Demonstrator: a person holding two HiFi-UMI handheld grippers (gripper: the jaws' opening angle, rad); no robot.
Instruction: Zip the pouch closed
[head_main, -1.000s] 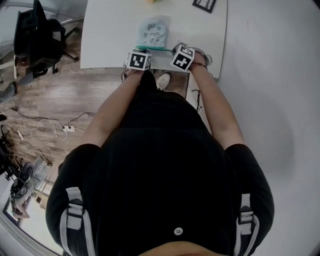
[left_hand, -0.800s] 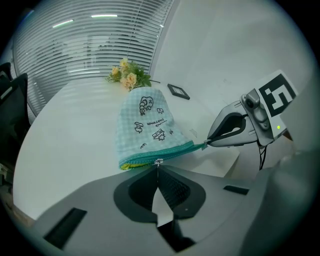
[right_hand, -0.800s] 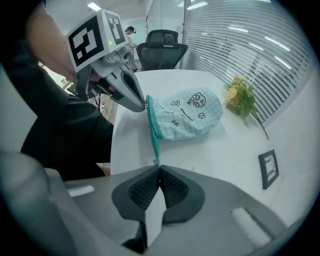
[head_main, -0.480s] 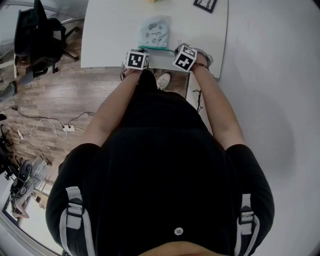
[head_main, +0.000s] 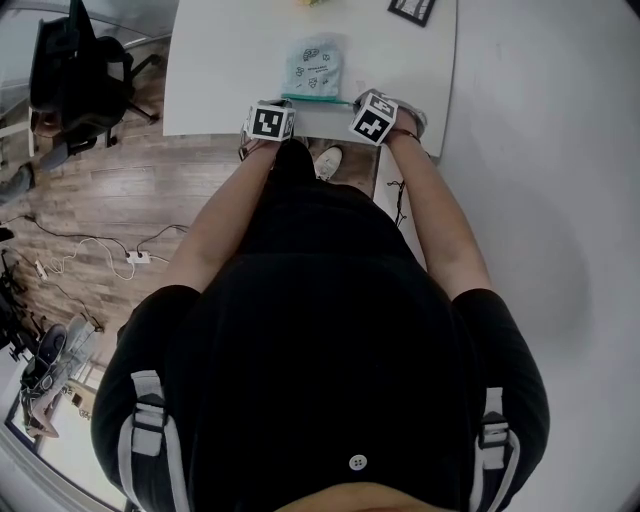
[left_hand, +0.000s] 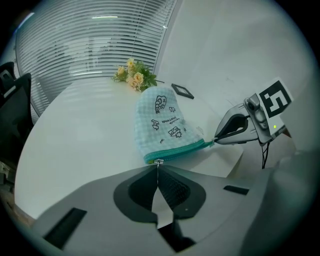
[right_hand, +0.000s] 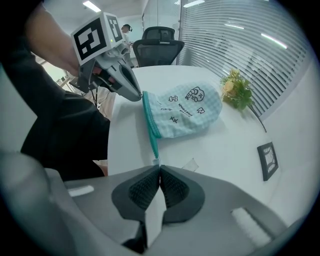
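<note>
Both sets of jaws pinched tight: left gripper (left_hand: 158, 169) on the small metal zipper pull (left_hand: 158, 161), right gripper (right_hand: 159, 169) on the far end of the teal zipper band (right_hand: 150, 131). Pale-blue checked fabric pouch (left_hand: 162, 125) lies flat at the near edge of the white table (left_hand: 75, 135); yellow flowers (left_hand: 134, 76) are behind it.

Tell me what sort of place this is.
Most likely an office or meeting room: a large white table, a black office chair beside it, and slatted window blinds along the wall behind.
</note>
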